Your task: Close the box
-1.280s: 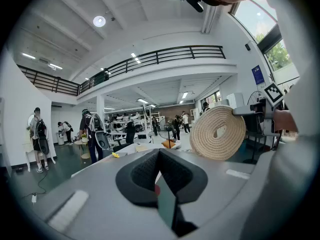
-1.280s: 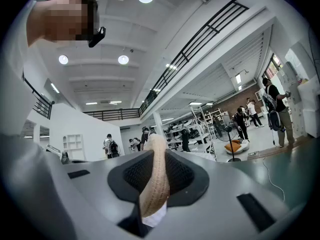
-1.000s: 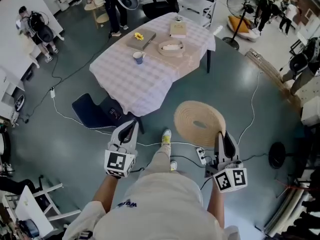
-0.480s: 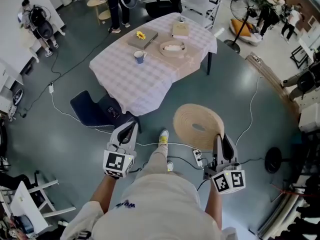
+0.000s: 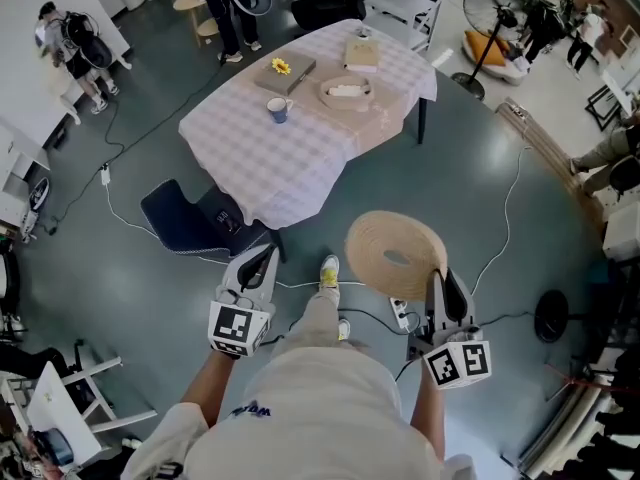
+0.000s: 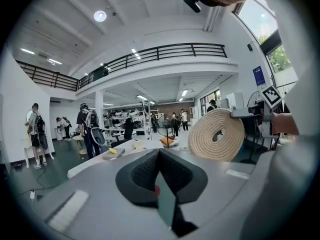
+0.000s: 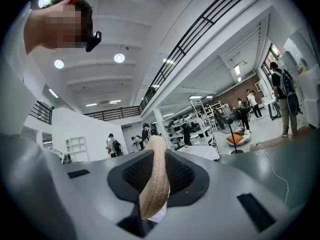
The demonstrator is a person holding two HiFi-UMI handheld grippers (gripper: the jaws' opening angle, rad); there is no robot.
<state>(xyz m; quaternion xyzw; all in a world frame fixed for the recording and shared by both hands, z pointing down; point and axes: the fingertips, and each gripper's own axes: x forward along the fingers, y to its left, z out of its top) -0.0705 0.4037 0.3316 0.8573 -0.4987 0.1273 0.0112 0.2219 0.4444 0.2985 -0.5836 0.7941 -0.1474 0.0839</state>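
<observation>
Little change: right gripper point(image 5: 438, 278) stays pinching woven lid point(image 5: 395, 253), left gripper point(image 5: 262, 256) pressed together, empty; box point(image 5: 345, 93) near desk's point(image 5: 270, 158) far edge remains well off, uncovered.

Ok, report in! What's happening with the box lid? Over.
Right gripper shut on woven lid. Left gripper shut, empty. Box open on table, far ahead. Cables on floor between.
</observation>
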